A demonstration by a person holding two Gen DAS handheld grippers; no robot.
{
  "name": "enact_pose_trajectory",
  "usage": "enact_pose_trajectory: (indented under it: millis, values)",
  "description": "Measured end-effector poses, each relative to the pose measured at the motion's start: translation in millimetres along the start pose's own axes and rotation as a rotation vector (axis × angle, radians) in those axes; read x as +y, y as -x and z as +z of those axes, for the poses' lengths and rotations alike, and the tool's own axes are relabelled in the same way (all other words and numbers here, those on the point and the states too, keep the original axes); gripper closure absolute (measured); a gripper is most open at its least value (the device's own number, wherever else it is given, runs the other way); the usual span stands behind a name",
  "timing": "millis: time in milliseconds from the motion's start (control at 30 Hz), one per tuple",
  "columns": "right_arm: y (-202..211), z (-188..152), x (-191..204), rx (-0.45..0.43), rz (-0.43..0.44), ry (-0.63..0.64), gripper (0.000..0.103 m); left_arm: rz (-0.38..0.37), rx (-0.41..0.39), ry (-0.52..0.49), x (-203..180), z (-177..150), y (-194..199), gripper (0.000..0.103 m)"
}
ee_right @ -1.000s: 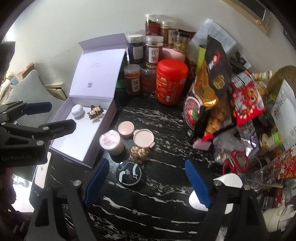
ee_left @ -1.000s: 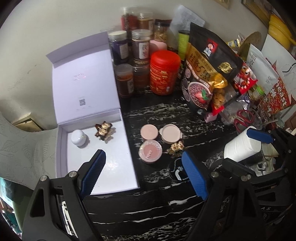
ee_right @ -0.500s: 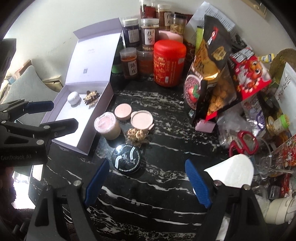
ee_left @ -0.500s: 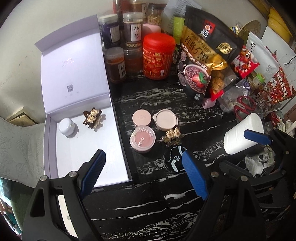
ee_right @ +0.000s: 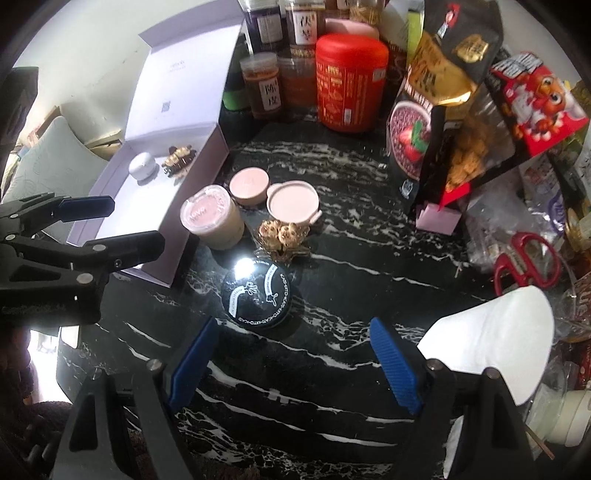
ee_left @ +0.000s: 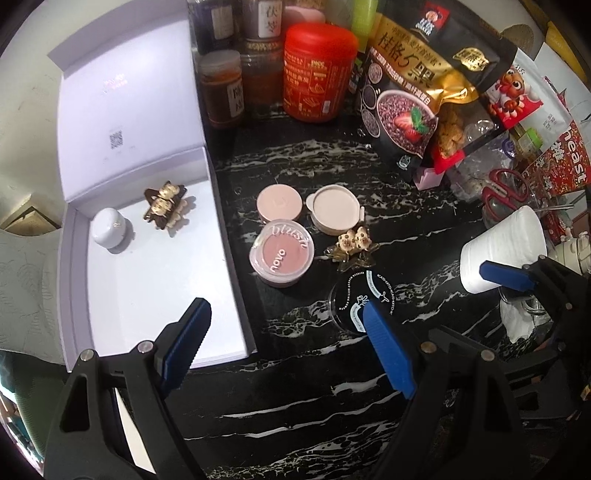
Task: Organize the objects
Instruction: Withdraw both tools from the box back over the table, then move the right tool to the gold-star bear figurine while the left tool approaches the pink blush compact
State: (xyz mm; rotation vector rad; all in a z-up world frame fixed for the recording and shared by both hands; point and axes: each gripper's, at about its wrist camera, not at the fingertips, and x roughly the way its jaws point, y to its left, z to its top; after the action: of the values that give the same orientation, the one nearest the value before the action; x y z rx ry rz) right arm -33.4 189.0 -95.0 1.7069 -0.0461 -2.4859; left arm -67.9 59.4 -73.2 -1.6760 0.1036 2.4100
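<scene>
Both my left tongs [ee_left: 284, 343] and right tongs [ee_right: 291, 363] gape wide, empty. Ahead-left, the open lilac cardboard box [ee_left: 155, 280] holds two items; five small cosmetics, including the black round compact [ee_right: 257, 294], remain on the bench.

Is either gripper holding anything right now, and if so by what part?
Nothing is held. The left gripper and the right gripper are both open, with only countertop between their fingers.

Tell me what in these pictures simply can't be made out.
- Black compact, left wrist view: near edge hidden behind the left gripper's blue finger.
- Back-row jars, right wrist view: tops cut off by the frame.
- Lilac box, right wrist view: near end covered by the left gripper.
- QR code on the lid: too small.
</scene>
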Motion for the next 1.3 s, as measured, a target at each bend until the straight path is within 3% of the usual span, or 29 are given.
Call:
enact_pose_trajectory:
  millis: [500, 867, 1300]
  values:
    - [-43, 13, -11, 0.076, 0.018, -0.01, 0.018, -0.035, 0.064, -0.003, 4, 5, -43, 0.019]
    - [-71, 28, -15, 0.1, 0.043, -0.006, 0.018, -0.052, 0.017, -0.064, 5, 23, -56, 0.019]
    - [-96, 48, -12, 0.098, 0.081, 0.001, 0.018, -0.09, 0.021, -0.102, 11, 35, -67, 0.02]
